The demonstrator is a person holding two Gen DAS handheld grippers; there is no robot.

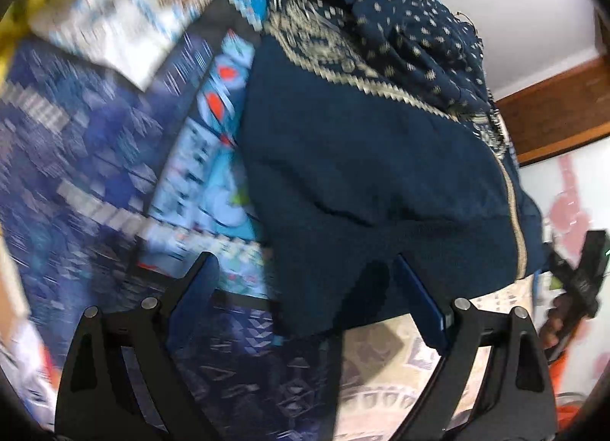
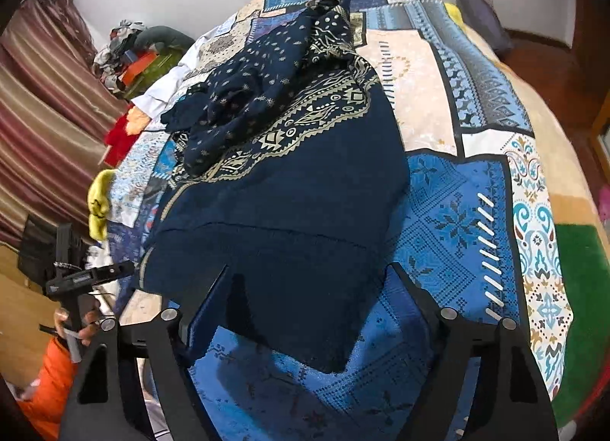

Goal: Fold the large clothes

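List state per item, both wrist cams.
Left gripper: open, fingers astride the garment's near edge.
Right gripper: open, near corner between fingers.
Navy printed garment: partly folded, far end bunched.
Patchwork bedspread: spread flat under it.
Curtain: drawn.

Garment [image 2: 289,189]: navy, cream geometric border, dotted section bunching on top; lying partly folded across the bed [image 2: 457,212], plain hem overlapping the near edge.
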